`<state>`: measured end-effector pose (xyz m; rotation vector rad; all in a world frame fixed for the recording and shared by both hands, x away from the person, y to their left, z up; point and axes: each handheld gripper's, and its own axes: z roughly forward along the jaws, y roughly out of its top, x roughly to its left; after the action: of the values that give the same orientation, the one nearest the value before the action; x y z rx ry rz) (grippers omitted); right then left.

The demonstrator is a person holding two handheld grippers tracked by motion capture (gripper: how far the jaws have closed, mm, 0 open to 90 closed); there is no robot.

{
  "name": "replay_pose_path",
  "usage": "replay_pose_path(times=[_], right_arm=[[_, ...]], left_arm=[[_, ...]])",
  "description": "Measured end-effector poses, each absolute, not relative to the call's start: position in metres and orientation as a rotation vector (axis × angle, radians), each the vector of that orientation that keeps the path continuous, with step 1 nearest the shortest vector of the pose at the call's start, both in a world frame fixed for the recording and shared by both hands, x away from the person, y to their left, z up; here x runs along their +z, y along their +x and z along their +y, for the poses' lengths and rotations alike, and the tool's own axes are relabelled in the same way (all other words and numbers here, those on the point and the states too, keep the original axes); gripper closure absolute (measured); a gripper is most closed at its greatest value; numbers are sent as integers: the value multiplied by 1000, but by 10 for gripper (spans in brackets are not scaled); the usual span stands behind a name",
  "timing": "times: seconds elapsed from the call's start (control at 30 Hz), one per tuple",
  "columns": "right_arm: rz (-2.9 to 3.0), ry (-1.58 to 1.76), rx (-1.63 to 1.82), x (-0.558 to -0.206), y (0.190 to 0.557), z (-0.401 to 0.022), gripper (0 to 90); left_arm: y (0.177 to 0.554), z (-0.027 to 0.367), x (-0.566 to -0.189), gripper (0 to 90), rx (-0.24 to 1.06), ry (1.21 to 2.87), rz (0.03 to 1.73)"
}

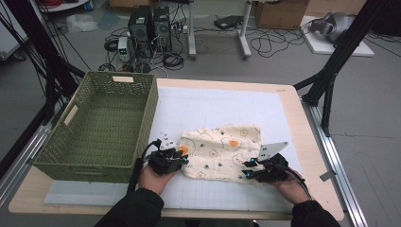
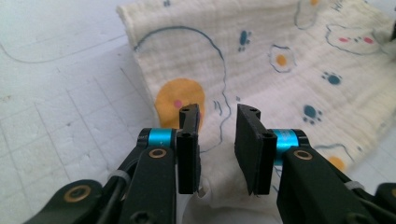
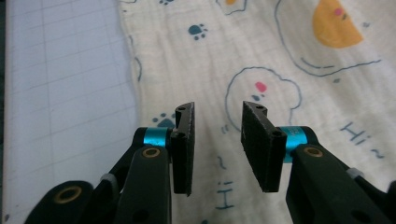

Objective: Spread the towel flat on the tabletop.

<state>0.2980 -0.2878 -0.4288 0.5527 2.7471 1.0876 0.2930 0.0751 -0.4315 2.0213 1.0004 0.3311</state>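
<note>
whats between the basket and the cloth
In the high view, a bare strip of white gridded mat separates the basket from the cloth. Nearer the front edge, the left tool sits in that gap, at the cloth's corner.

Both grippers, left gripper (image 1: 182,156) and right gripper (image 1: 248,169), are black with turquoise collars (image 2: 160,136), brass-ringed screws (image 3: 151,152); dark sleeves (image 1: 135,208).

We've got both forearms coming in over the table's near edge, dark sleeves down to the wrists. Our left hand (image 1: 152,178) wraps the left gripper (image 1: 182,156) from underneath, nose aimed toward the far right corner. Our right hand (image 1: 289,188) holds the right gripper (image 1: 247,169), pointing toward the left edge. On both, the jaws stand parted with a clear gap and nothing pinched between the pads.
</note>
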Motion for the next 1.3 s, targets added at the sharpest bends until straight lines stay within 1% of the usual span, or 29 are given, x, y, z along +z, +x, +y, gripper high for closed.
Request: replay_pose_path(times=[0.1, 0.13, 0.17, 0.2, 0.27, 0.33, 0.37, 0.4, 0.53, 0.67, 0.77, 0.83, 0.87, 1.07, 1.3], right_arm=[[2766, 545, 1055, -432, 297, -286, 633], [2775, 542, 1037, -432, 297, -285, 634], [2774, 534, 1024, -433, 298, -284, 633], [2778, 530, 1014, -434, 298, -283, 633], [2780, 538, 1024, -435, 299, -283, 646], [2787, 541, 1025, -434, 300, -284, 716], [2785, 536, 1025, -434, 301, -284, 783], [2799, 548, 1033, -434, 302, -284, 883], [2794, 560, 1010, -433, 306, -285, 885], [2748, 640, 997, -433, 314, -294, 886], [2740, 662, 1008, -434, 317, -296, 884], [2738, 651, 994, -433, 316, -295, 882], [2736, 648, 993, -434, 316, -295, 879], [2736, 645, 982, -433, 315, -296, 878], [2682, 669, 899, -431, 316, -299, 882]], left_arm=[[292, 74, -434, 678, 332, 2048, 1004], [294, 74, -436, 699, 319, 2055, 1014], [296, 74, -439, 740, 308, 2064, 1016], [297, 73, -441, 813, 297, 2071, 1011], [301, 71, -444, 864, 279, 2073, 1008], [305, 68, -444, 877, 292, 2054, 1010], [307, 67, -444, 879, 291, 2044, 1016], [310, 66, -444, 879, 301, 2034, 1026], [318, 60, -445, 880, 326, 1989, 1055], [327, 53, -450, 879, 345, 1971, 1083], [328, 51, -448, 872, 342, 1988, 1072], [326, 54, -446, 857, 344, 2007, 1058], [324, 55, -445, 837, 344, 2002, 1053], [312, 68, -435, 787, 347, 1991, 1023], [296, 72, -426, 713, 310, 1995, 975]])
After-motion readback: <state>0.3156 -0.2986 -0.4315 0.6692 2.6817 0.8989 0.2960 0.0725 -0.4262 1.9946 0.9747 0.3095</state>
